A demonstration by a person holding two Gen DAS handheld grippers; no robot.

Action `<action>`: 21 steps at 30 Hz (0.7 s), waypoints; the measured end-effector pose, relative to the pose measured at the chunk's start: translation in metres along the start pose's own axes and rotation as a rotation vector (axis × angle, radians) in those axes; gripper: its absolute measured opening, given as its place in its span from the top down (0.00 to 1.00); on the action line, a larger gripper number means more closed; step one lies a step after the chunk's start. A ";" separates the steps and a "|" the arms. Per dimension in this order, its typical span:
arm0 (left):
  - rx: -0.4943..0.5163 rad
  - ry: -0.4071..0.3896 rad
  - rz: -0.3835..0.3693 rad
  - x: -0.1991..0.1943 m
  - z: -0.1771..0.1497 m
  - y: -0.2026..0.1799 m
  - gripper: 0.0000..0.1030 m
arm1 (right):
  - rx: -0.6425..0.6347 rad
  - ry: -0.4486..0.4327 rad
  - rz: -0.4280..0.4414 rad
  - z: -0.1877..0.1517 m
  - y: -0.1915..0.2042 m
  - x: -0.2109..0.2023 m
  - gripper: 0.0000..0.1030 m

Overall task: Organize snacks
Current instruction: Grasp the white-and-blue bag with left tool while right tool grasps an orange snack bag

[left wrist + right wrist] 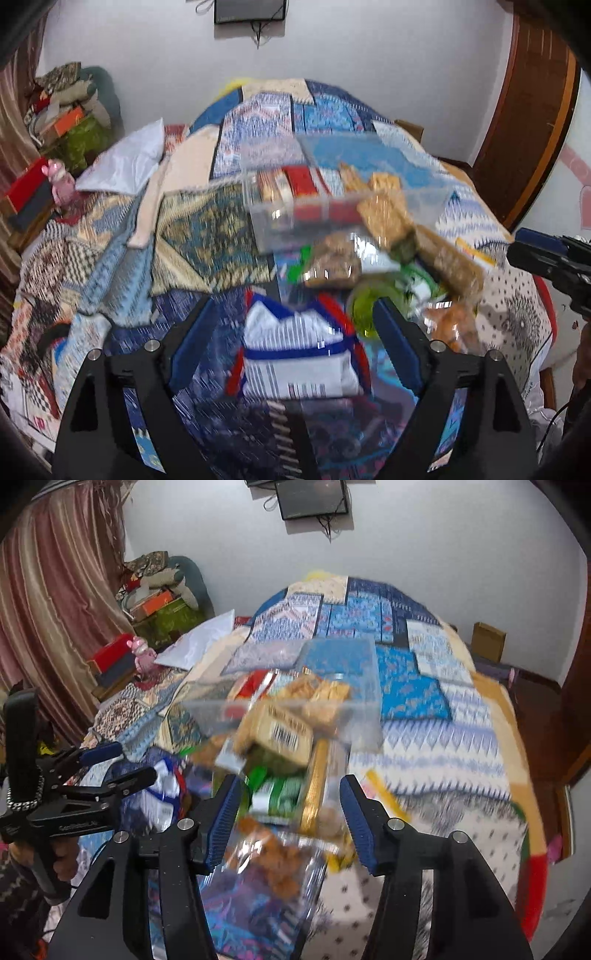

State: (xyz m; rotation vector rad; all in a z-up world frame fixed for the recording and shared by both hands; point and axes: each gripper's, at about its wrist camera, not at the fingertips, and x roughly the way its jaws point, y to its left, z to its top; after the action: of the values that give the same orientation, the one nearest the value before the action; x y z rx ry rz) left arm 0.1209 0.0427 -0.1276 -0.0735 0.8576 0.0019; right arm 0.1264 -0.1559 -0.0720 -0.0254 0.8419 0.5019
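A clear plastic box (295, 199) with red and tan snack packs in it stands on the bed; it also shows in the right wrist view (343, 686). A heap of loose snacks lies in front of it. My left gripper (291, 310) is open, its jaws to either side of a white and blue chip bag (299, 354) lying on the bed. My right gripper (290, 786) is open above a clear bag of orange snacks (273, 856), with a green pack (280, 794) and a gold-edged cookie pack (317, 786) between its jaws. Both views are blurred.
The patchwork bedspread (424, 686) covers the bed. A white pillow (125, 158) lies at the left. Boxes and folded cloth (62, 107) are stacked by the curtain. A wooden door (528, 122) is at the right. The left gripper shows in the right wrist view (118, 764).
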 end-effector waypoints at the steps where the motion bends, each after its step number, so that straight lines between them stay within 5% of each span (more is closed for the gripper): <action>1: 0.000 0.007 0.001 0.002 -0.005 0.000 0.16 | 0.007 0.012 0.001 -0.005 0.000 0.003 0.44; 10: 0.004 0.071 0.004 0.029 -0.031 0.001 0.16 | 0.069 0.092 0.008 -0.040 0.005 0.028 0.30; 21: -0.049 0.089 -0.048 0.049 -0.036 0.007 0.04 | 0.101 0.158 0.029 -0.055 0.015 0.053 0.22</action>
State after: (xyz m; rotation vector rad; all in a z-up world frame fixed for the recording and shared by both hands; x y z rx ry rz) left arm 0.1257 0.0463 -0.1884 -0.1404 0.9448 -0.0252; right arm 0.1106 -0.1328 -0.1445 0.0409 1.0226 0.4885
